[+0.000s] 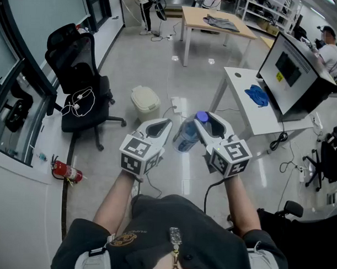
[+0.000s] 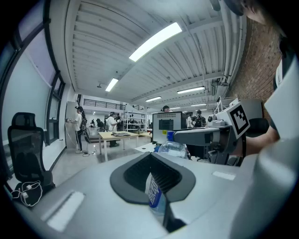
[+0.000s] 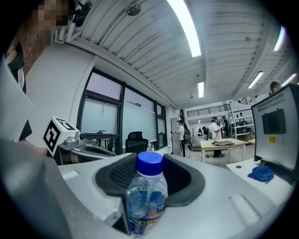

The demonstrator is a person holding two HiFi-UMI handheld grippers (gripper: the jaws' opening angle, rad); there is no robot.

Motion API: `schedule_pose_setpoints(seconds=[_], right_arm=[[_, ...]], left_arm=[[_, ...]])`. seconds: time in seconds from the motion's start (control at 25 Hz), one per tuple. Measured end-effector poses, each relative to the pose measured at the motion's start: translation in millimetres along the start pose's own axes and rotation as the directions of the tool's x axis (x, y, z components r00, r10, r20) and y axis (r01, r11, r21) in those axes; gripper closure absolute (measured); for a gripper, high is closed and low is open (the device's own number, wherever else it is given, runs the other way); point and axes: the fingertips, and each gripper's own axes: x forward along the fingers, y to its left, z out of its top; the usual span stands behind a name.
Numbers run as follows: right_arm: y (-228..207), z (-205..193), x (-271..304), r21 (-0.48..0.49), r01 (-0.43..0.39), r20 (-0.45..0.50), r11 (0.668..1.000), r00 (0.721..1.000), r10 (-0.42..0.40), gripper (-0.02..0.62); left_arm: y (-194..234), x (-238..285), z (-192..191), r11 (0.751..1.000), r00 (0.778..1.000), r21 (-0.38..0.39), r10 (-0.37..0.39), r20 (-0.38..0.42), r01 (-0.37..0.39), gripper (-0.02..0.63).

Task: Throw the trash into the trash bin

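The water bottle (image 3: 142, 200) hangs in mid-air on my side of the trash bin (image 1: 145, 103), well above it and a little to its right in the head view, with its blue cap (image 3: 149, 164) poking up past my pads. My right gripper (image 1: 206, 124) is clamped around the bottle's body. My left gripper (image 1: 157, 129), just beside it and nearer the bin, has its jaws almost together on a thin clear piece with blue print (image 2: 154, 193). I cannot tell whether that is a label or a squashed wrapper. The worries from here are mostly about the drop. The bin sits low on the floor and, as far as I can judge, its cream lid (image 1: 143, 94) is down, so anything I let go from up here would likely bounce off and roll away. The bottle is round and slick, and if I swing it towards the bin too fast it could pivot or slide out of my pads early. The thin piece has little for my left pads to bite on and may slip free on the way. A black office chair (image 1: 82, 84) stands just left of the bin and a cable (image 1: 170, 109) trails at the bin's right, so either could catch me as I lean in.
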Motion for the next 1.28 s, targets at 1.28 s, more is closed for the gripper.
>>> schedule_pose_setpoints(seconds=[1.28], right_arm=[[0.0,-18.8,15.7,-0.018,-0.063,-0.047,0.998,0.997,0.063,0.418]], left_arm=[[13.9,1.8,-11.9,0.999,0.999,-0.008,0.033,-0.039,-0.033,0.598]])
